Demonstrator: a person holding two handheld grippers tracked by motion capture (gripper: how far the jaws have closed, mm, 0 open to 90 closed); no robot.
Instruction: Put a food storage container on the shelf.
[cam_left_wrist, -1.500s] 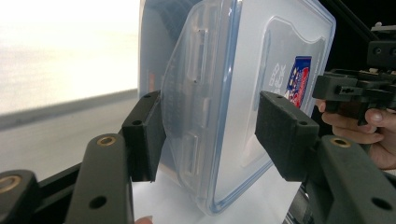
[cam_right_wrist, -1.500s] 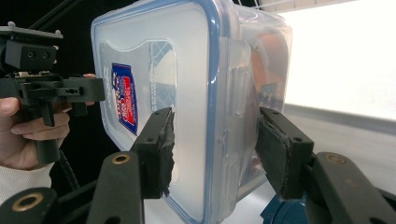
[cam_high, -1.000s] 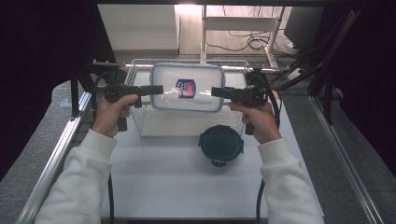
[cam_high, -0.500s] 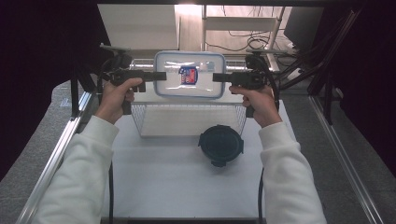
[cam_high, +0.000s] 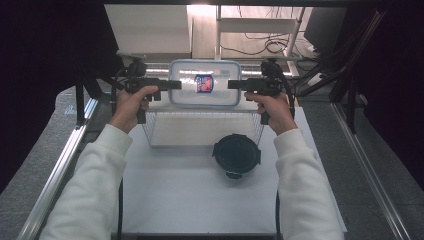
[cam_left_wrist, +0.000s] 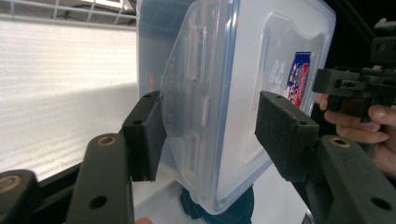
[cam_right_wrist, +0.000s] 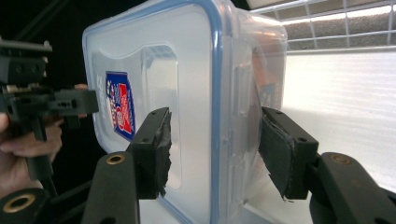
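As I carried the clear, blue-rimmed rectangular plastic container (cam_high: 204, 90) beyond the wire basket (cam_high: 200, 131), my left tool (cam_high: 176, 85) gripped it; my right tool (cam_high: 232, 84), still pinching it, had just eased wider, perhaps nearing release.

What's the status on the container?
Left tool, right tool grip clear lidded container; right jaws just opening. Held over wire basket far rim. Path clear.

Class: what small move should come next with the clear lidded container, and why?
Probably lower the clear lidded container beyond the wire basket: it hangs past the basket's far rim, held by its ends between left gripper and right gripper, whose jaws have just been opening.
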